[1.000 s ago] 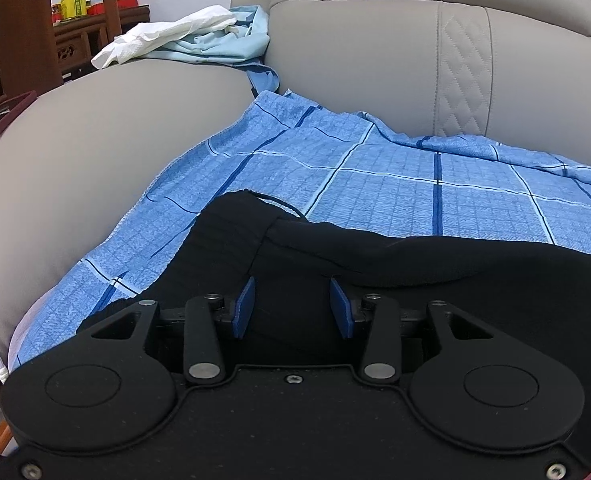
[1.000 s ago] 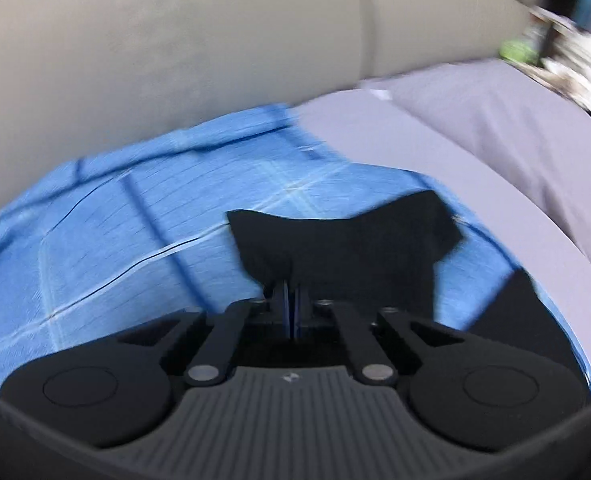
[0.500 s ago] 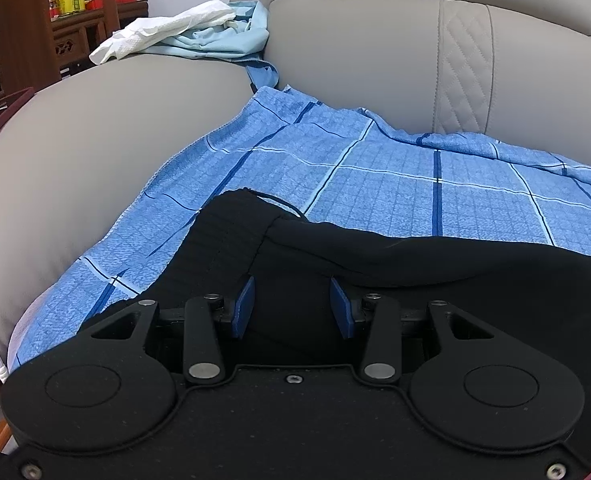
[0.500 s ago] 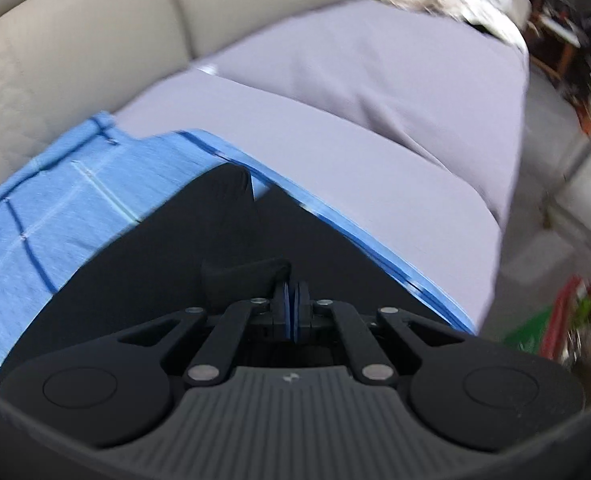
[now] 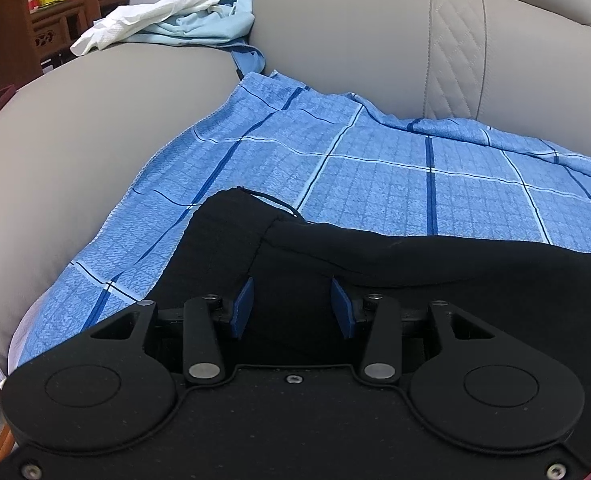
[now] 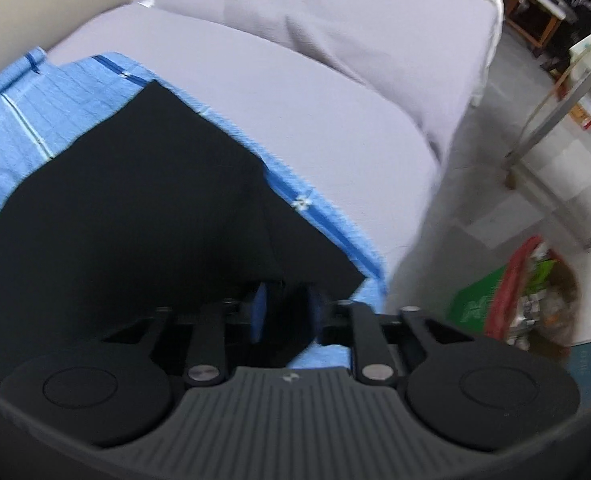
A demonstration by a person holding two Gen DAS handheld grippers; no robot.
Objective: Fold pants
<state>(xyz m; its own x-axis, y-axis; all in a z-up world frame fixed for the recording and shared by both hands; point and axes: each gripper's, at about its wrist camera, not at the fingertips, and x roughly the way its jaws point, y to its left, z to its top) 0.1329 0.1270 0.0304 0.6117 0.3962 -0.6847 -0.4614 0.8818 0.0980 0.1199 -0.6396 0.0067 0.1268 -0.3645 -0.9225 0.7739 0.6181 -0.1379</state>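
Observation:
Black pants [image 5: 395, 268] lie on a blue checked cloth [image 5: 375, 176] spread over a grey sofa seat. In the left wrist view, my left gripper [image 5: 291, 308] is open, its blue pads either side of the pants' near edge by the waistband. In the right wrist view, the pants [image 6: 135, 208] lie flat with a corner near the cloth's right edge. My right gripper [image 6: 285, 312] is open over that corner, with nothing between its pads.
A grey sofa armrest [image 5: 75, 128] rises on the left, with white and pale blue clothes [image 5: 175, 16] piled on it. The sofa back [image 5: 415, 40] stands behind. To the right lie a grey cushion [image 6: 315, 80], bare floor and a red and green bag [image 6: 515, 284].
My right gripper carried the pants' end over to the right, laid it flat and opened, letting go of it. My left gripper stayed open and barely moved.

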